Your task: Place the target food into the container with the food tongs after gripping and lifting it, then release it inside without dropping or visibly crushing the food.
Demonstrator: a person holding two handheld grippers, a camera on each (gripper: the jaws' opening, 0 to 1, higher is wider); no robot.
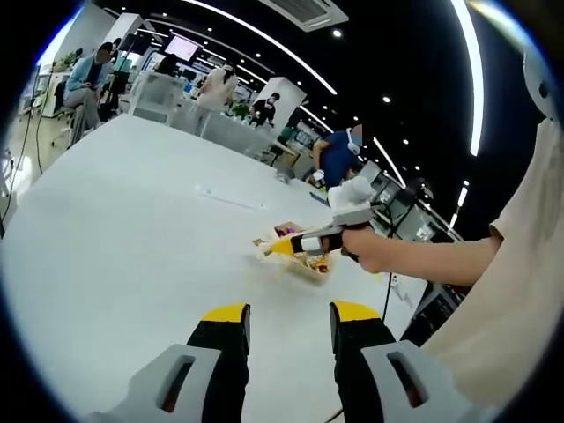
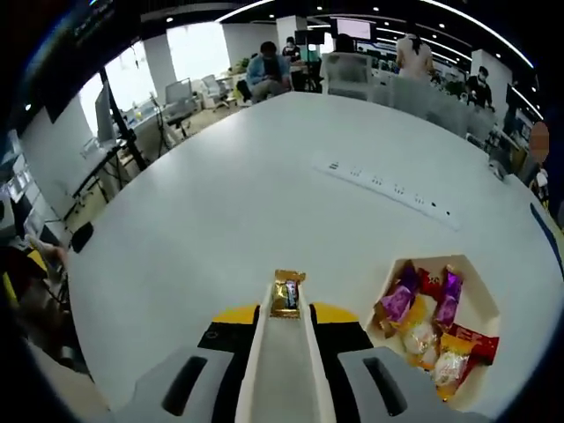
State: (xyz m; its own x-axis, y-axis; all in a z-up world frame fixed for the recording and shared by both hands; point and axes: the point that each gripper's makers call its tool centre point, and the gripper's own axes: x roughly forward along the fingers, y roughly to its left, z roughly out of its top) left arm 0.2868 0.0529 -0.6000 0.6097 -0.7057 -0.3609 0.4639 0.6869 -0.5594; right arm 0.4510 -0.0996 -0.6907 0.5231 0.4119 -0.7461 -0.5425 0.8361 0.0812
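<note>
Currently, right gripper view: the right tool [image 2: 286, 319] is rising from the bottom centre of the frame, its yellow-tipped jaws pressing a pair of pale tongs [image 2: 284, 370] between them. The tongs are pinching a small gold-wrapped candy [image 2: 287, 293] at their tip, just above centre-bottom, over the white surface [image 2: 238, 203]. A white tray [image 2: 480, 308] is sitting at lower right, just beside the tool, holding wrapped sweets in purple, red, yellow and clear wrappers. The candy is lying left of the tray, outside it. A white power strip [image 2: 388, 188] is stretching across the surface at upper right. Seated and standing people are showing along the top edge.

Left gripper view: the left tool [image 1: 289, 322] is standing at the bottom centre, jaws apart and holding nothing. The same surface [image 1: 132, 238] is spreading across the left and middle. Right of centre, a hand [image 1: 374, 249] is gripping the right tool [image 1: 280, 246], which is pointing left over the tray [image 1: 304, 264]; the sweets there are too small to tell apart. A pale sleeve is filling the right edge. People and desks are showing along the upper left and centre.
</note>
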